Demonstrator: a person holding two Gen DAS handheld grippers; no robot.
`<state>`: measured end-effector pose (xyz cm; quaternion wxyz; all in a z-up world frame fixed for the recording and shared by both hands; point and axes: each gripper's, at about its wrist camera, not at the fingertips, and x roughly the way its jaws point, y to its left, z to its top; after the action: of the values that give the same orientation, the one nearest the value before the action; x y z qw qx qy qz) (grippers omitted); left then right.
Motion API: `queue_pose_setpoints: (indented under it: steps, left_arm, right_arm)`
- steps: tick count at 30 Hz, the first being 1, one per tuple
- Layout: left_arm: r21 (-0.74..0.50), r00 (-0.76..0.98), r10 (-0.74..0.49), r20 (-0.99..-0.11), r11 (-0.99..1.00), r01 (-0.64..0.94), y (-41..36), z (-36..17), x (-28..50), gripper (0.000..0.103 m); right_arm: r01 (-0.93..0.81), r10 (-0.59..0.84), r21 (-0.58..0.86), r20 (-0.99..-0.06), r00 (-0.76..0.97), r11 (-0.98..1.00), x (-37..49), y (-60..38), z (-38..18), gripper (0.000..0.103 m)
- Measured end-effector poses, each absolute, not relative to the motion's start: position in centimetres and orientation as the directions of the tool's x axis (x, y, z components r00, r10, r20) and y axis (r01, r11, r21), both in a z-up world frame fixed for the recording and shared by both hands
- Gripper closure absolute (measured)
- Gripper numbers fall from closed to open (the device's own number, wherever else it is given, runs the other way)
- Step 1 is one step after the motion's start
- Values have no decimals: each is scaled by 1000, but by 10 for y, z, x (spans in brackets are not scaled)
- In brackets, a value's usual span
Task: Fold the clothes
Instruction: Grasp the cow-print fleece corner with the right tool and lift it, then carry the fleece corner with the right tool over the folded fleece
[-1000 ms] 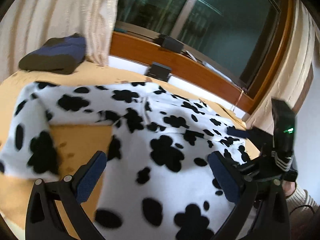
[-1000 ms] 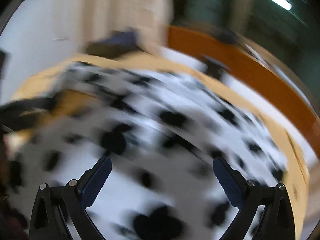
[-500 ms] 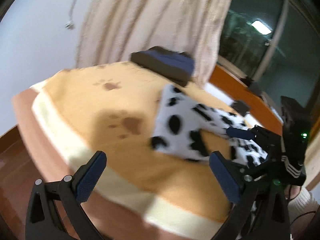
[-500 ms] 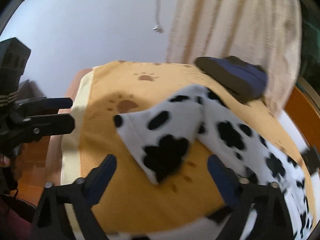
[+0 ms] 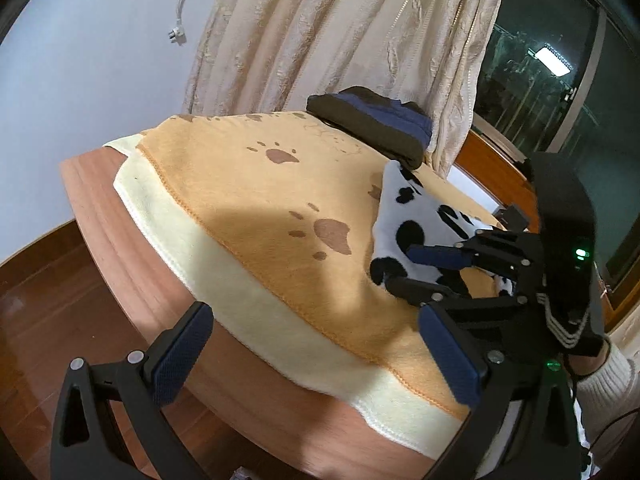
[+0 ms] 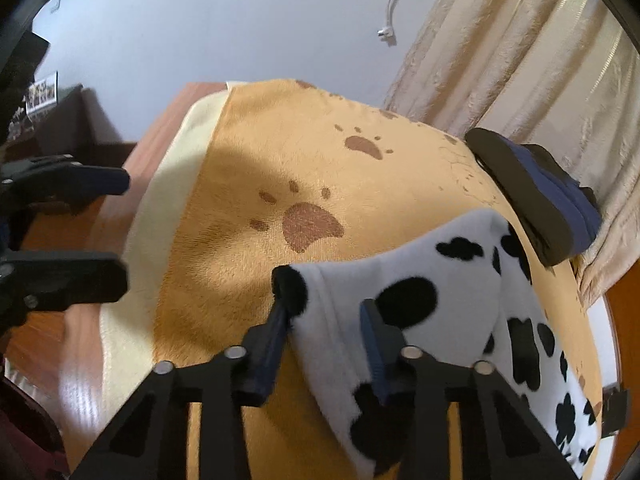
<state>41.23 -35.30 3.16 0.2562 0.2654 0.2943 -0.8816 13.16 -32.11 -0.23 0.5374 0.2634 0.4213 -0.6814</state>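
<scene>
Closing around the cuff of the cow-print garment [image 6: 460,312], the right gripper [image 6: 326,324] starts a fold barely begun, while the left gripper [image 5: 316,356] hangs wide apart, empty.

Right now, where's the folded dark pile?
The folded dark pile lies at the far edge of the orange blanket, against the curtain, just beyond the cow-print garment.
</scene>
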Motion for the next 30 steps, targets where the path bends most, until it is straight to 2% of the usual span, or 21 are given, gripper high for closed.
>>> queue_pose_setpoints:
  steps: [3,12,13,15,25,30]
  left_arm:
    - [-377,-730,-299,-615,-702,604,-353,33,410,0]
    - [-395,-742,-265,-616,-711,582,-350,32,398,0]
    - [-393,-741,-266,-617,-712,582,-350,33,397,0]
    - [-392,-739,-269,-618,-709,587,-351,33,397,0]
    - [-394,-776,-243,-583,-750,531,-352,50,365,0]
    - [-411,-794,-180,-581,-777,477,-344,53,345,0]
  right_arm:
    - [958,-504,-275,-819,-275,-75,128,-324,-3,71]
    - [966,-487,-241,-836,-254,-91,124,-327,-3,73]
    - [966,-488,-243,-834,-256,-92,125,-326,-2,84]
    - [965,-500,-244,-826,-261,-102,126,-323,4,93]
    - [906,-653,-105,-661,-371,-409,41,-270,122,94]
    - [827,-665,-11,-589,-459,-562,-13,-217,172,94]
